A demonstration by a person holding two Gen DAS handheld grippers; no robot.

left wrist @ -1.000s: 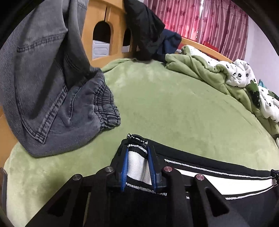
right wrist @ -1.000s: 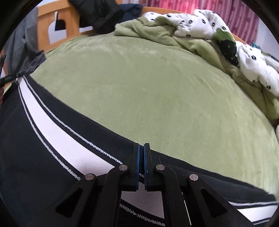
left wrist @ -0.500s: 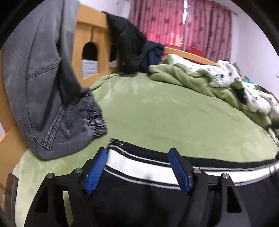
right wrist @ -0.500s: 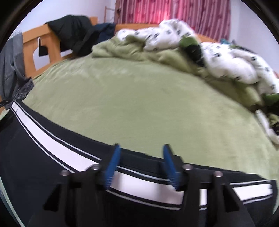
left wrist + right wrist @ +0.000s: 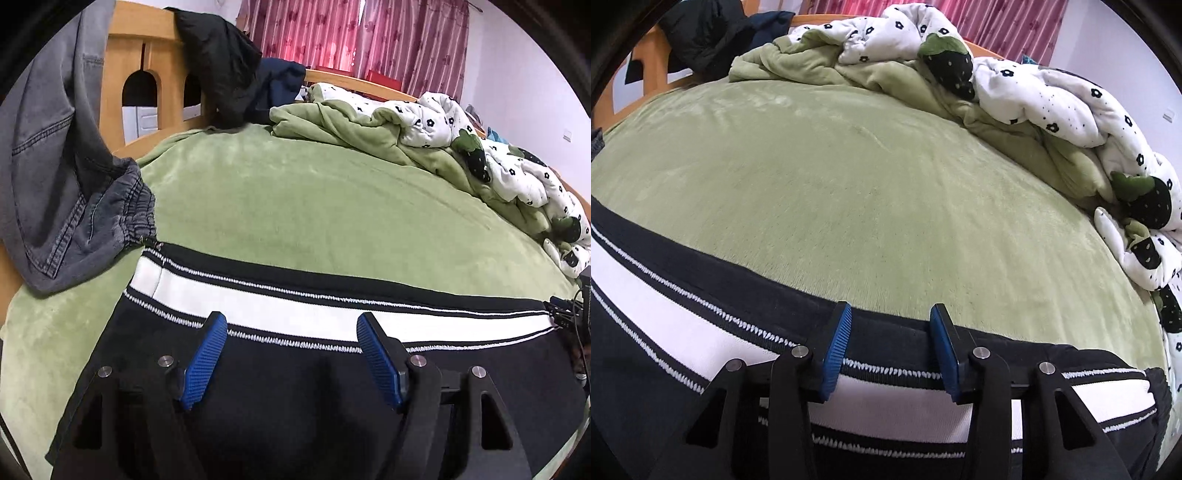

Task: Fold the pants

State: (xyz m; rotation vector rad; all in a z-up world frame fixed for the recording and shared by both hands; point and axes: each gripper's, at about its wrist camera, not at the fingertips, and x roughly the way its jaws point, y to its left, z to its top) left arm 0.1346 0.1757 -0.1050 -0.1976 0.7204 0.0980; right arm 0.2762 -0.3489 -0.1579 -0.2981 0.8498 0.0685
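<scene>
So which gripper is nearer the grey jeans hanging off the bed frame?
Left. The left gripper stands open over the black pants, with the grey jeans close on its left. The right gripper, jaws apart, sits further along the striped edge; only a sliver of denim shows there.

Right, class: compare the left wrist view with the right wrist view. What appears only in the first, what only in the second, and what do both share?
Only the left wrist view shows the grey jeans hanging off the wooden bed frame, and the left gripper, open. Only the right wrist view shows the right gripper, open, its jaws having just been closing with nothing pinched. Both share the black pants with the white stripe, the green bedspread and the rumpled quilt.
</scene>
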